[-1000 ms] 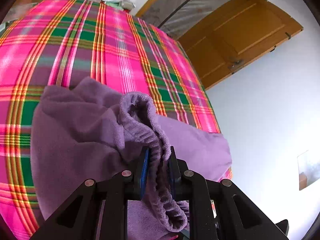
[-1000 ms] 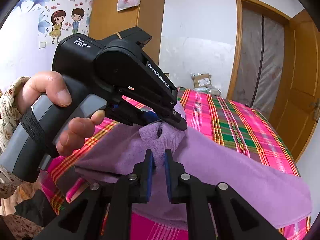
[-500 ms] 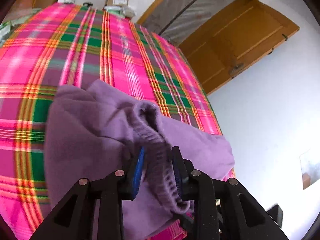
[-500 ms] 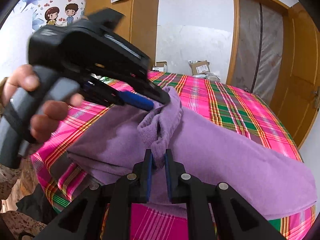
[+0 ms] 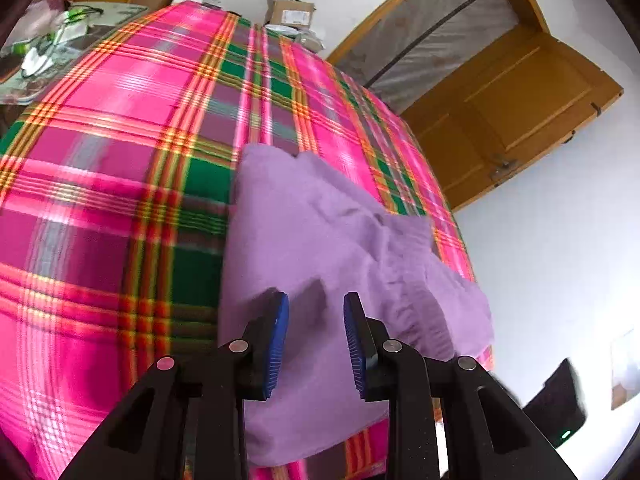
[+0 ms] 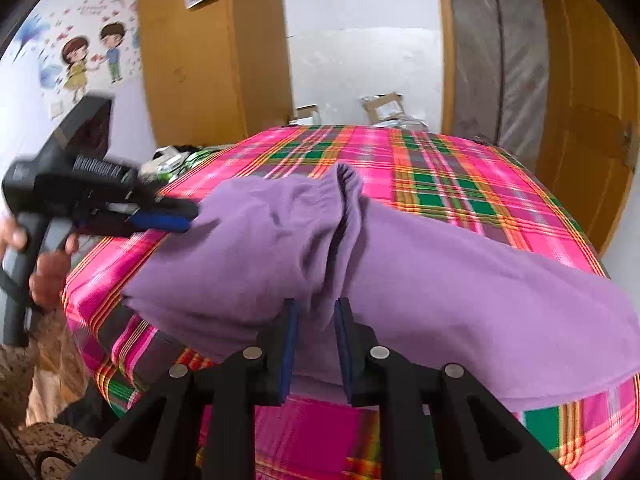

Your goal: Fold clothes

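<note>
- On the near edge of a plaid bed (image 5: 120, 184), seen from the left wrist: the left gripper (image 5: 316, 344) stands with its jaws apart and nothing pinched, having just let go. The purple garment (image 5: 320, 232) lies beyond and beneath its blue pads (image 5: 278, 340), bunched, with a ribbed hem to the right.
- From the right wrist: the right gripper (image 6: 314, 344) has its jaws opening, a fold of the garment (image 6: 440, 280) hanging between them; whether the pads touch it I cannot tell. The left gripper (image 6: 176, 220) is at the garment's far left edge, tips just beside the cloth, a hand (image 6: 44, 276) on its grip.
- Judgement: the cloth looks freshly laid down, draped over the bed's near corner. To do this step well, let both sides drop clear, then smooth the central ridge flat and square the edges before the next fold; a trapped crease would spoil it.
</note>
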